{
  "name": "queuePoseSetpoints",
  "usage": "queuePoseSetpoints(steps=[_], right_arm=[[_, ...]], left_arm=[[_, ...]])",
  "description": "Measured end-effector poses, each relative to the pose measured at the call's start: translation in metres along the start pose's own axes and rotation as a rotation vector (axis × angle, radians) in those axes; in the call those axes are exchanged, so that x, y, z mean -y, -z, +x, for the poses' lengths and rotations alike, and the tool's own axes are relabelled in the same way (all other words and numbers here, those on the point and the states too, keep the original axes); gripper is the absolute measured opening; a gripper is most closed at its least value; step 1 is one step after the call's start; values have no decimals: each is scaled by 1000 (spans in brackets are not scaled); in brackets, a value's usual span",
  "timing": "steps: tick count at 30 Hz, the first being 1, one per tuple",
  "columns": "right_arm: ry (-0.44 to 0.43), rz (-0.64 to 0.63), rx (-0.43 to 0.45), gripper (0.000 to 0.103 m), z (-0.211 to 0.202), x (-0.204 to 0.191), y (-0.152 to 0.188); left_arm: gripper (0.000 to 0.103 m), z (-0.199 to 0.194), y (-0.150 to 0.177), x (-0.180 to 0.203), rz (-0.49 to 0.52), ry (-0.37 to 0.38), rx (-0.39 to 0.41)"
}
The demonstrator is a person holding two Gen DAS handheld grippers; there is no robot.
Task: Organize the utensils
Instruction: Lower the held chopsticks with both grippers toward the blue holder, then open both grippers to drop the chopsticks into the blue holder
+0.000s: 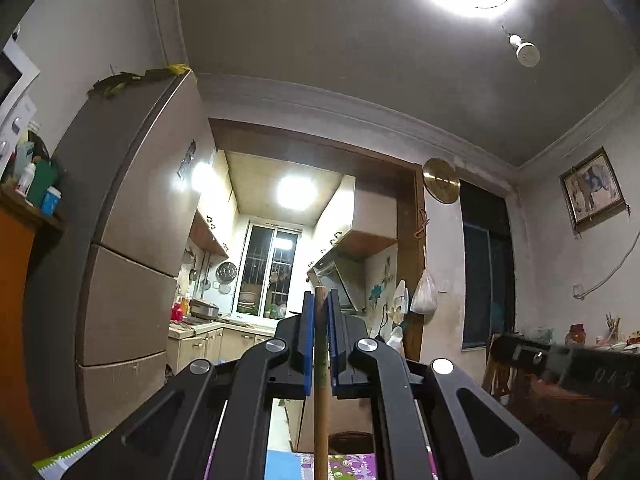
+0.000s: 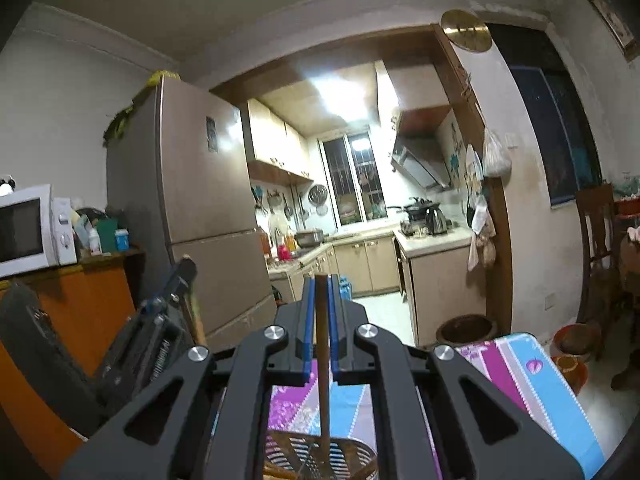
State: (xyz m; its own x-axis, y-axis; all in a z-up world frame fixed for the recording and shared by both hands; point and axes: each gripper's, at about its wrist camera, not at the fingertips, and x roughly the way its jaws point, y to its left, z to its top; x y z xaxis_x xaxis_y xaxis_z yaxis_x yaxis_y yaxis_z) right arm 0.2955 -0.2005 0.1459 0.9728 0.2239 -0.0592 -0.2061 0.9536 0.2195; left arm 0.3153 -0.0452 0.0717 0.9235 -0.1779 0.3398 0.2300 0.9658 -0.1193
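Note:
My left gripper (image 1: 320,300) is shut on a light wooden chopstick (image 1: 321,400) with a green band, held upright between the blue pads, its lower end out of view. My right gripper (image 2: 321,284) is shut on a darker wooden chopstick (image 2: 323,380) whose lower end reaches down into a brown slotted utensil basket (image 2: 352,458) at the bottom edge. Both grippers point up and forward toward the kitchen. The left gripper also shows at the left of the right wrist view (image 2: 176,280); the right gripper shows blurred at the right of the left wrist view (image 1: 560,360).
A table with a pink, purple and blue patterned cloth (image 2: 532,376) lies below both grippers. A large fridge (image 2: 192,200) stands ahead left, beside an orange cabinet with a microwave (image 2: 28,228). A wooden chair (image 2: 600,248) and clay pots (image 2: 468,330) stand at the right.

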Motion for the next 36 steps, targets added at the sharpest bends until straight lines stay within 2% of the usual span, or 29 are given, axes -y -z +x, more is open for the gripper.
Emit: queuePoseSetpoints(steps=[5, 7, 9, 12, 14, 20, 30, 36], right_arm=[[14, 0, -39, 5, 8, 0, 13], [17, -12, -44, 5, 9, -2, 16], [14, -7, -46, 5, 9, -1, 16], [2, 25, -54, 5, 11, 2, 19], [0, 29, -60, 5, 10, 3, 21], [-12, 29, -75, 5, 8, 3, 24], [-17, 34, -99, 5, 11, 3, 26], [-25, 25, -130, 5, 15, 0, 29]], left_arm=[[7, -6, 9, -7, -19, 17, 2], [7, -8, 0, -11, -68, 35, 1], [7, -13, -20, -9, -78, 53, 70], [7, -15, -39, 3, -10, 62, 170], [7, -13, -36, 11, 24, 59, 186], [7, -6, 10, 24, 105, 64, 104], [7, -4, 40, 2, 35, 66, -68], [7, -11, 51, -9, 3, 65, -126]])
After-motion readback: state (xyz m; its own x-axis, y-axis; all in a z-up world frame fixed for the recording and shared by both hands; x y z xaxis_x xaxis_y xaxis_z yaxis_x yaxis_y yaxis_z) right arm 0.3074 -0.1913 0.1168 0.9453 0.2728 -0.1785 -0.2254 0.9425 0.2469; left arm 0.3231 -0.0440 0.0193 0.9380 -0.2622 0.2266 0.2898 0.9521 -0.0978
